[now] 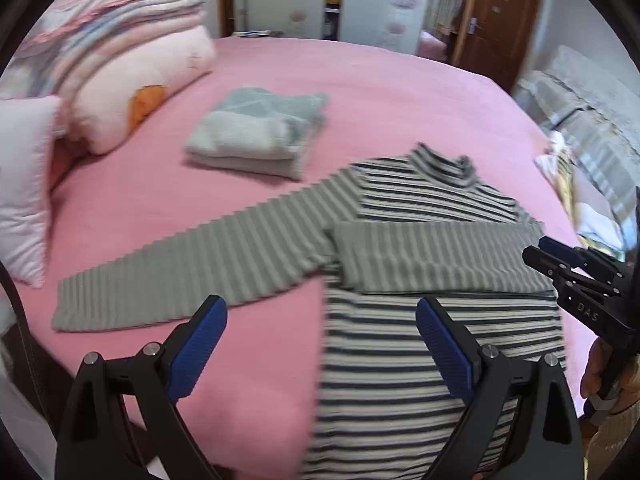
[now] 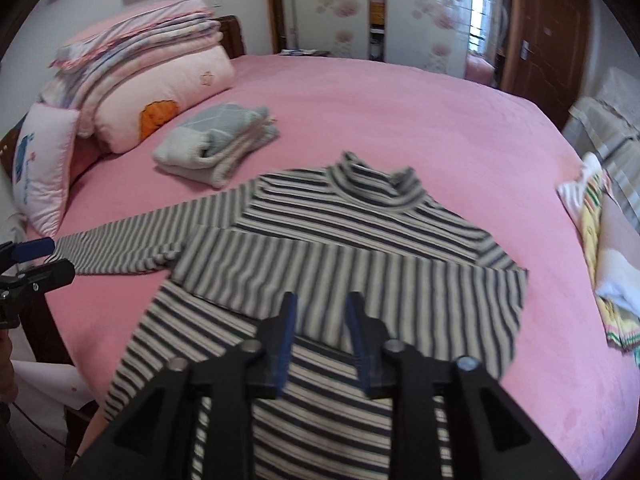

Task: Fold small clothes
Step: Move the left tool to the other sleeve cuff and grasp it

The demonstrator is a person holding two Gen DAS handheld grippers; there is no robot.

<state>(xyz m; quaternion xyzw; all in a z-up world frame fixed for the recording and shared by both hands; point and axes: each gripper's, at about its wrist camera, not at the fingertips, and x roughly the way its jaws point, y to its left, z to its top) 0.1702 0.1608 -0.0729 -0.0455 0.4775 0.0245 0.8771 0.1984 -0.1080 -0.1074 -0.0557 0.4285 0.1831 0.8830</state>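
Striped turtleneck [image 2: 352, 236] lies flat on the pink bed [image 2: 460, 120], one sleeve already folded across its chest.

Your left hand-held gripper [image 1: 322, 340] hovers spread wide over the hem's left edge, holding nothing; your right hand-held gripper [image 2: 321, 328] hangs over the folded sleeve, fingers narrowly parted and empty. The other sleeve [image 1: 180, 272] lies stretched out to the left. Pinch only the top layer there and you will likely drag the folded sleeve askew; pull too far and it may bump the folded grey garment [image 1: 260, 132] nearby.
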